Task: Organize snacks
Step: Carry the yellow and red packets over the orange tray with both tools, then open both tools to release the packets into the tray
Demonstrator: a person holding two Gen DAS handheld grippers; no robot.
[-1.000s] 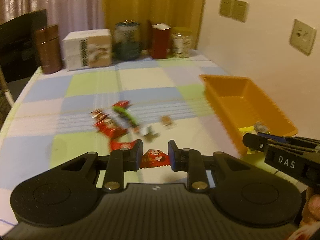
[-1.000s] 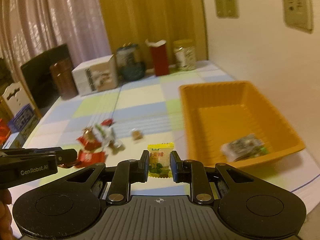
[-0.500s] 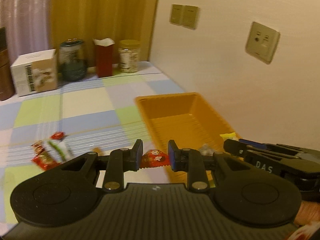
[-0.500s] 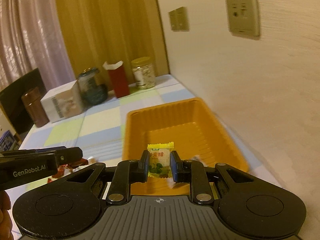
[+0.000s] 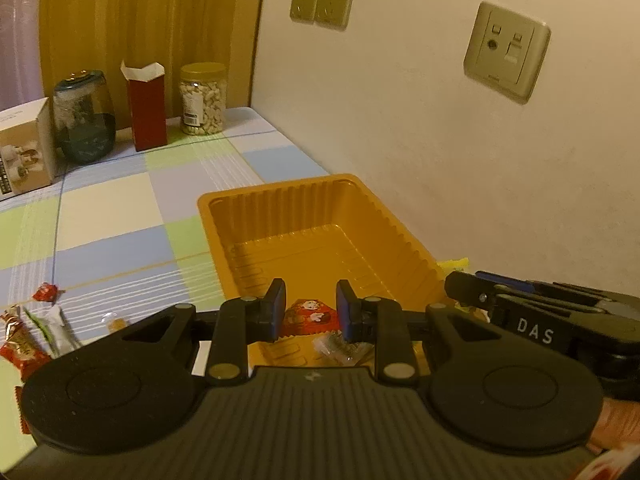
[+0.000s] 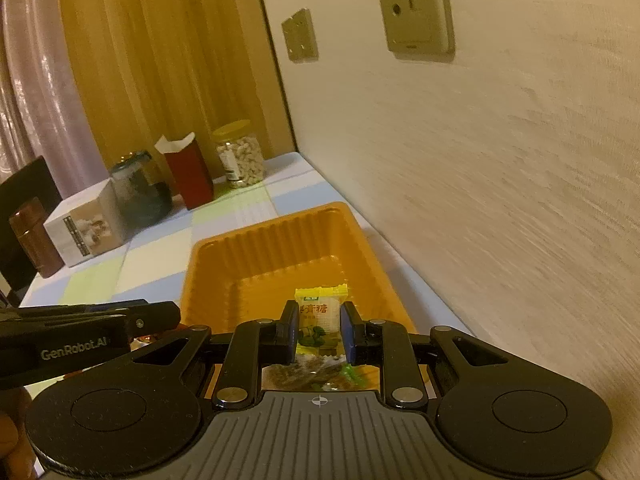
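The left gripper [image 5: 311, 312] hangs over the near end of the orange plastic ribbed tray [image 5: 320, 216]. A small red candy packet [image 5: 308, 316] sits between its fingers [image 5: 276, 308], but I cannot tell if they are pinching it. The right gripper [image 6: 320, 330] is over the same tray [image 6: 280, 252], and its fingers [image 6: 290, 330] are clenched on a small yellow candy packet [image 6: 318, 320]. A clear wrapped snack [image 5: 340, 346] lies on the tray floor, under both grippers. More red and green wrapped snacks [image 5: 28, 336] lie on the checked counter [image 5: 120, 216] to the left of the tray. At the far end of the counter stand a clear jar of nuts with a yellow lid [image 5: 202, 98], a tall dark red carton [image 5: 146, 106] and a dark glass jar [image 5: 84, 116].
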